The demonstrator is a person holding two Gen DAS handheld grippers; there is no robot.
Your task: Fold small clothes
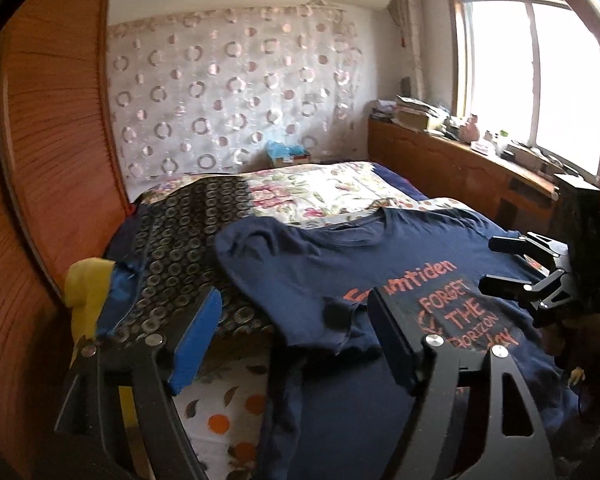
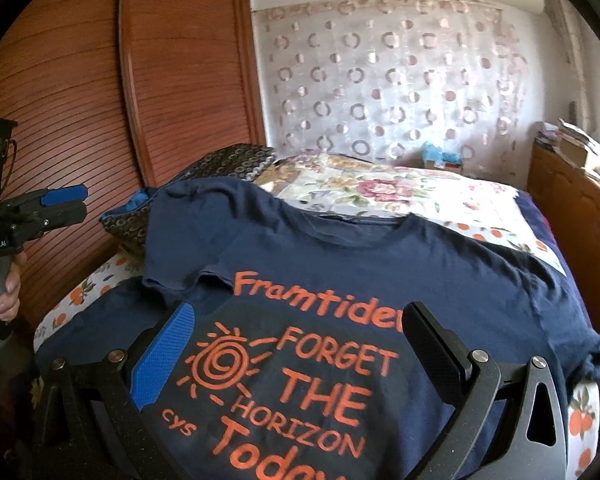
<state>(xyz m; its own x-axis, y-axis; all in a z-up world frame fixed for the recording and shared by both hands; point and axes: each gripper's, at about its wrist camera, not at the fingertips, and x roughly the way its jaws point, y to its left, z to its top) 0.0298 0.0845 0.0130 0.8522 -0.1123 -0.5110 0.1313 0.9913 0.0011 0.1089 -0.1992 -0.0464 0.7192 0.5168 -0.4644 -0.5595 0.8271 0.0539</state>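
Lying flat — navy T-shirt (image 2: 380, 248), sleeve folded in.

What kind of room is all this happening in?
Most likely a home bedroom. A navy T-shirt lies spread on a bed with a floral cover, a patterned curtain hangs on the far wall, and a cluttered wooden ledge runs under the window.

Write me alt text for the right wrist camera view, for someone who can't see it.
A navy T-shirt with orange lettering and a sun drawing lies front-up on a bed, one sleeve folded inward, framed by the open, empty right gripper. At far left a hand holds the left gripper before a wooden slatted wardrobe.
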